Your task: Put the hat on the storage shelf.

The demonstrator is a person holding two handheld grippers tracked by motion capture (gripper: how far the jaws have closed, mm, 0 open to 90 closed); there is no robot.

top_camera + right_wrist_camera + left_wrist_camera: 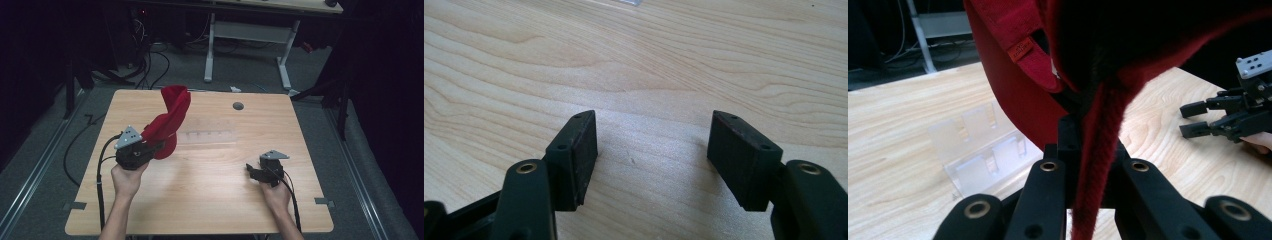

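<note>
From my remote seat I counted two grippers, two hands, one red garment and one clear plastic holder on one wooden table; the left gripper sat clamped tight on the red garment, its jaws pinching a thick fold of the cloth that ran straight down between them in the left gripper view (the fabric looked like fleece or knit, though I could not tell what kind of garment it was); the garment stood lifted off the table at the left-centre, rising from the jaws up toward the far edge in the high view, with its lower part close to the tabletop near the gripper. One small orange-red tag was sewn on the garment's hem; it carried writing, but too small for me to read. One clear plastic holder lay flat on the table just right of the garment, with several shallow compartments in a row; I could not count them surely.

The right gripper rested low over the table at the right, well apart from the garment, held by one hand; its jaws stood wide, with bare wood between the two black pads and nothing gripped. One round grey grommet sat in the far part of the tabletop.
</note>
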